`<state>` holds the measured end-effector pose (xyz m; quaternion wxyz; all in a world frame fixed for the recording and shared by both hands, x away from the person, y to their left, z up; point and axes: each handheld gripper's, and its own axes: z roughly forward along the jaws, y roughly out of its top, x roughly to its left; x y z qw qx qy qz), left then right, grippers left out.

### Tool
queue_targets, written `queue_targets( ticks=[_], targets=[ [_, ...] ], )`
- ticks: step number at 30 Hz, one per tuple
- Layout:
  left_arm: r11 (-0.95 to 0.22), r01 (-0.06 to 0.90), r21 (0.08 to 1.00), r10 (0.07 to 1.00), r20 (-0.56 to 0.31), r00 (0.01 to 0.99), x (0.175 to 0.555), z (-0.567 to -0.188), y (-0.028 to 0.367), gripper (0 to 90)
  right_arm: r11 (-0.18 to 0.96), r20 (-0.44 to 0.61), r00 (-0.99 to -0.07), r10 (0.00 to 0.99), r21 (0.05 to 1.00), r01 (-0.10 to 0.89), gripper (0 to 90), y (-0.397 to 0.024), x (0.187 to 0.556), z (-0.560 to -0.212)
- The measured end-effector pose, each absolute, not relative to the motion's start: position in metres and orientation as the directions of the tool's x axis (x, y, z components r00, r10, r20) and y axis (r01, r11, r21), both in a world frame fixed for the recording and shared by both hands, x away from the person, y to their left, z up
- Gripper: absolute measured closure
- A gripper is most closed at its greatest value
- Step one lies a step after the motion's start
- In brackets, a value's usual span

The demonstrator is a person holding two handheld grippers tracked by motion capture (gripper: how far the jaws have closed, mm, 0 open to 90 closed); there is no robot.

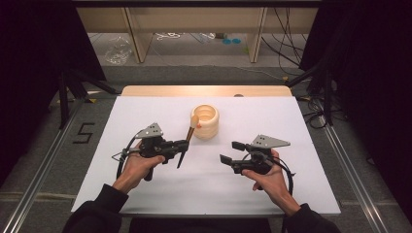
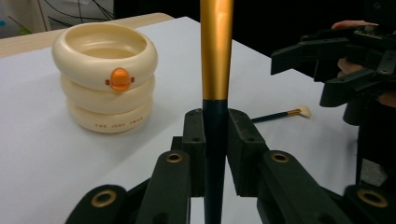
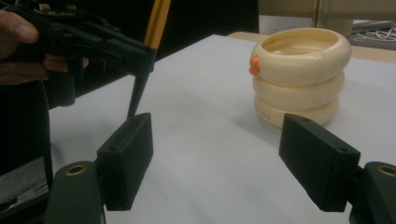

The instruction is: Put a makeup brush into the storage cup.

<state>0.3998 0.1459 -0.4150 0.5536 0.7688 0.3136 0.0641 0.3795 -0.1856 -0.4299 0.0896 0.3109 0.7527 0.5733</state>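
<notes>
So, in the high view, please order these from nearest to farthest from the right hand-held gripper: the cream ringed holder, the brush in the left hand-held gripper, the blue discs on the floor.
1. The brush, to the left of the right hand-held gripper, clamped in the left hand-held gripper.
2. The cream ringed holder, mid-table; close to the brush, so hard to rank.
3. The blue discs, far beyond the table.

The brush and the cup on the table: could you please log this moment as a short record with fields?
held item: brush, gold and dark handle, upright
left gripper: shut on the brush's dark lower handle
right gripper: open, nothing between its jaws
cup: cream, ringed, orange knob on its side, standing upright on the white table
second brush: small, lying flat on the table
brush and cup: apart, not touching
</notes>
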Motion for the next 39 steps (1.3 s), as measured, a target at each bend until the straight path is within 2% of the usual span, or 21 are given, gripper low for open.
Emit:
queue_targets(
  ticks=[14,21,23,29,35,38,39],
  targets=[
    [-0.166,0.381,0.909,0.535,-0.242,0.809,0.393,-0.415,0.135,78.3,0.125,0.202,-0.819,0.537,0.941,0.314,32.0,-0.162,0.392,-0.420],
    [-0.140,0.392,0.909,0.527,-0.267,0.807,0.391,-0.417,0.129,78.3,0.097,0.248,-0.817,0.521,0.934,0.345,35.4,-0.156,0.398,-0.416],
    [-0.126,0.399,0.908,0.525,-0.280,0.804,0.392,-0.418,0.127,78.3,0.108,0.229,-0.817,0.529,0.937,0.332,36.0,-0.156,0.399,-0.415],
    [-0.110,0.394,0.912,0.521,-0.285,0.804,0.390,-0.420,0.124,78.3,0.072,0.256,-0.825,0.504,0.939,0.335,43.5,-0.149,0.405,-0.410],
    [-0.094,0.384,0.919,0.522,-0.283,0.805,0.389,-0.419,0.123,78.3,0.041,0.261,-0.832,0.489,0.946,0.321,47.4,-0.143,0.410,-0.409],
    [-0.091,0.386,0.918,0.517,-0.287,0.806,0.388,-0.420,0.122,78.3,0.033,0.292,-0.830,0.476,0.937,0.349,49.0,-0.140,0.411,-0.408],
    [-0.094,0.386,0.918,0.519,-0.285,0.806,0.388,-0.420,0.122,78.3,0.023,0.278,-0.836,0.472,0.945,0.327,50.6,-0.139,0.413,-0.408]
  ],
)
